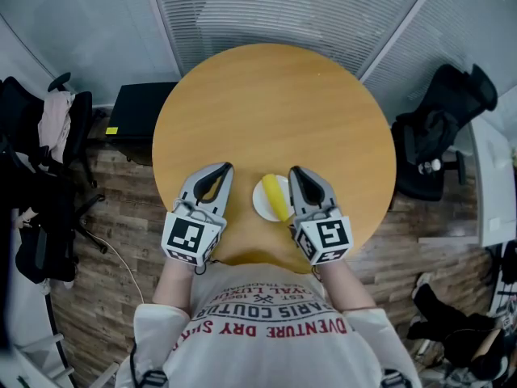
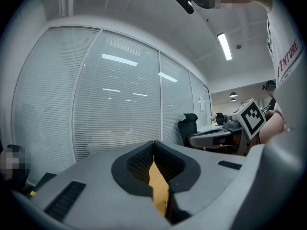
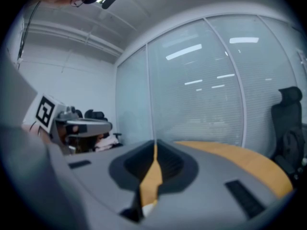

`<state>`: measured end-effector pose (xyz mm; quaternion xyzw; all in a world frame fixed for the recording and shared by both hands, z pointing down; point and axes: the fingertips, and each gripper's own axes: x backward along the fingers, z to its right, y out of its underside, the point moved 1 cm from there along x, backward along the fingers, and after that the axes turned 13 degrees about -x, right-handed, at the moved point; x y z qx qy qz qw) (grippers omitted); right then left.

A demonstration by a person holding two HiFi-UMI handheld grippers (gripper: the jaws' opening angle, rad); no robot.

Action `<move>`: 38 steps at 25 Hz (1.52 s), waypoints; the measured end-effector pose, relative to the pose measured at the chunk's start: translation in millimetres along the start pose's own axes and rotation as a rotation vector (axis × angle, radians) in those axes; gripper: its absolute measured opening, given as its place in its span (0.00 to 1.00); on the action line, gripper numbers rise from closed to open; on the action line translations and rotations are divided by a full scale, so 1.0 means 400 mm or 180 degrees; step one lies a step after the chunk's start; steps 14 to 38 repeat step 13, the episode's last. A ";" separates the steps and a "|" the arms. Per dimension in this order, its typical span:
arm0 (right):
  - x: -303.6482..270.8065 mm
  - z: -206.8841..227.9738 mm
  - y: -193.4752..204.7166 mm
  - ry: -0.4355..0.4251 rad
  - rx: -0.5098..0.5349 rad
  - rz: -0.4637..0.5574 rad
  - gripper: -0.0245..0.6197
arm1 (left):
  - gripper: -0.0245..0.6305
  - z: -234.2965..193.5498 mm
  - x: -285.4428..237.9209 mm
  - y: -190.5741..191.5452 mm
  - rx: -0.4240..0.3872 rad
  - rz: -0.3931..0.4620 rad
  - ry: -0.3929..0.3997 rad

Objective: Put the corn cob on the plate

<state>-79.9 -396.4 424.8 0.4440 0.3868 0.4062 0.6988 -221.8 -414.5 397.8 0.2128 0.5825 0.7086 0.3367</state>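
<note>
Corn cob (image 1: 275, 197) on plate (image 1: 260, 204), long axis near-to-far; all jaws clenched, empty.

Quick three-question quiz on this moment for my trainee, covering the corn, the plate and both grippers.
1. True or false: the corn cob lies on the white plate.
2. Where on the round table does the plate sit? A) at the far edge; B) near the person, between the left gripper and the right gripper; C) dead centre.
3. Fill in: the jaws of both grippers are ____, with nothing held between them.

Key: 1 true; 2 B; 3 shut.
</note>
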 end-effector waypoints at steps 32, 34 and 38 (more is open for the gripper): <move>0.008 -0.011 0.035 0.0024 -0.0040 -0.0094 0.10 | 0.09 -0.004 0.009 0.010 0.0067 -0.0013 -0.0024; 0.008 -0.011 0.035 0.0024 -0.0040 -0.0094 0.10 | 0.09 -0.004 0.009 0.010 0.0067 -0.0013 -0.0024; 0.008 -0.011 0.035 0.0024 -0.0040 -0.0094 0.10 | 0.09 -0.004 0.009 0.010 0.0067 -0.0013 -0.0024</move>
